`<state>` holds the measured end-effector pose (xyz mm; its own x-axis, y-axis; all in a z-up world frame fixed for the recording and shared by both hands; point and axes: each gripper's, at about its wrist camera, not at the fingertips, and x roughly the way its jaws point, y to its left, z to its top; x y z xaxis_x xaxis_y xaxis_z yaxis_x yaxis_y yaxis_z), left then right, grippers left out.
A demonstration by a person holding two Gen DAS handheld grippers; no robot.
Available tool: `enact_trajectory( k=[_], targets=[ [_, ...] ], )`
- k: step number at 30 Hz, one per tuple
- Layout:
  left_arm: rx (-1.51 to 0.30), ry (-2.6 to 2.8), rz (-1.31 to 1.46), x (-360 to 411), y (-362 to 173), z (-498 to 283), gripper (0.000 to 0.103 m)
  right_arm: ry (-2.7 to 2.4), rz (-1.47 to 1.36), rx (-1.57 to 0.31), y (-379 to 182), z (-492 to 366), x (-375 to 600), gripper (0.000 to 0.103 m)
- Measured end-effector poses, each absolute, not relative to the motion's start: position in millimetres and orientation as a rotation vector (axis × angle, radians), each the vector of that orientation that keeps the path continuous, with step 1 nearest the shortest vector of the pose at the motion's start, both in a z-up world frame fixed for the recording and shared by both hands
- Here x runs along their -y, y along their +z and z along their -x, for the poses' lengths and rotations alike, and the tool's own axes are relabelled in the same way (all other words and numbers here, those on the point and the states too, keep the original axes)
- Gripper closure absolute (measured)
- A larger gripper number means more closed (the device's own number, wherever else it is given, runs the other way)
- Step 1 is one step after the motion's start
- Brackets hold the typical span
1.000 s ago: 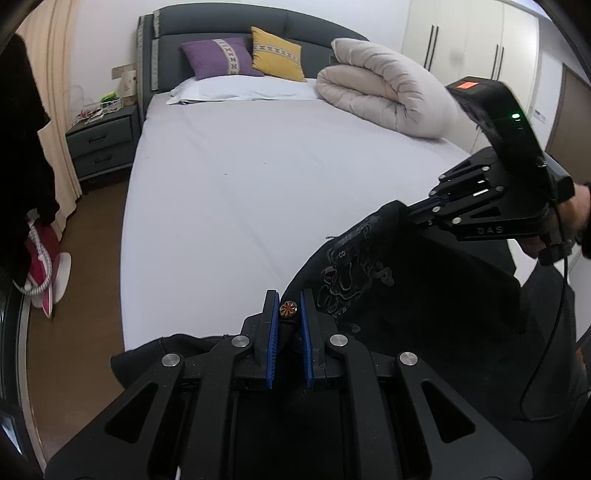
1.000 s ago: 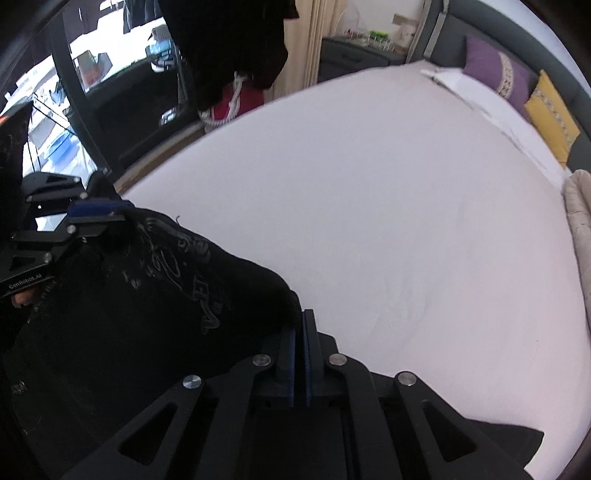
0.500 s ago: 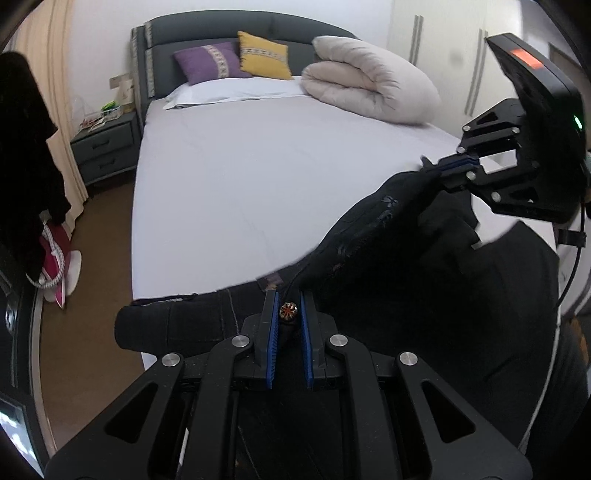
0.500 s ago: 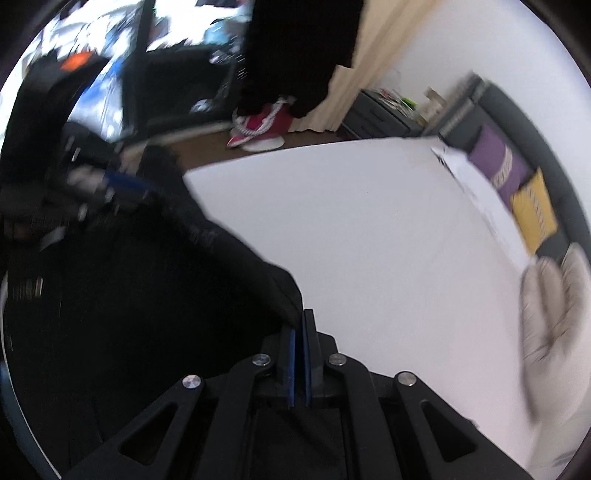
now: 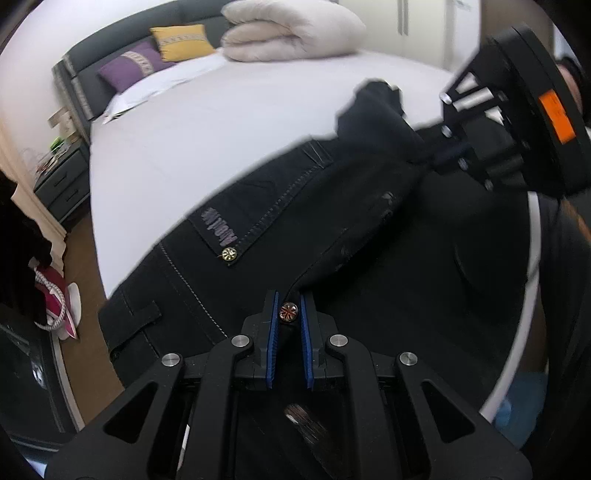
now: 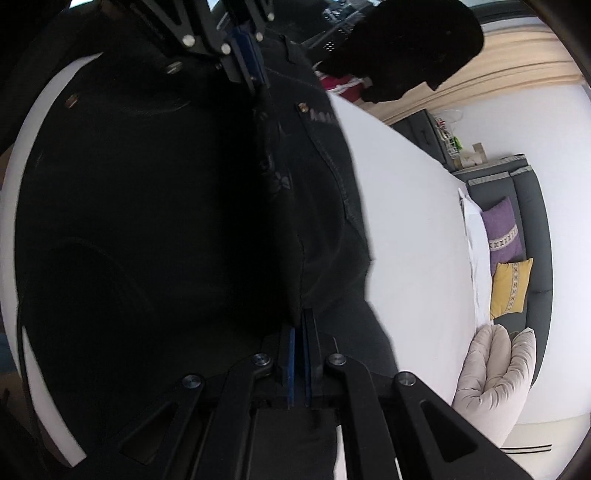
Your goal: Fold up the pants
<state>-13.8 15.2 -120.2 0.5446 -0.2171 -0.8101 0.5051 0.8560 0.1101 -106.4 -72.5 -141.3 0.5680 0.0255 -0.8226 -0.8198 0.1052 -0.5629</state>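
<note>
Black pants [image 5: 295, 206] with white stitching and brass rivets hang stretched between my two grippers over the near edge of the white bed [image 5: 207, 122]. My left gripper [image 5: 289, 306] is shut on the waistband at a brass button. The right gripper [image 5: 443, 153], seen at the upper right of the left wrist view, pinches the other end of the waistband. In the right wrist view the right gripper [image 6: 300, 325] is shut on a dark fold of the pants [image 6: 184, 221], and the left gripper [image 6: 255, 70] holds the cloth at the top.
A rolled beige duvet [image 5: 295, 33], a purple pillow [image 5: 129, 68] and a yellow pillow [image 5: 181, 40] lie at the head of the bed. A grey nightstand [image 5: 62, 177] stands left of it. Red shoes [image 5: 55, 302] lie on the wooden floor.
Both grippers swung sideways and rolled, pulling the bunched pants out taut. The waistband and a back pocket now show spread across the view, where a crumpled heap lay before.
</note>
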Motion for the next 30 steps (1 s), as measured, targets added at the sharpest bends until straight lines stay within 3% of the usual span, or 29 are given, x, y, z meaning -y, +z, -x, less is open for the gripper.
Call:
enact_trajectory(
  k=[14,30],
  targets=[
    [-0.95,-0.551,-0.461,27,-134,103,0.093,0.777,1.421,-0.766,-147,181,82,0.099],
    [-0.966,-0.643,-0.505,30,-106,117,0.093,0.756,1.465,-0.769,-142,190,71,0.099]
  ],
)
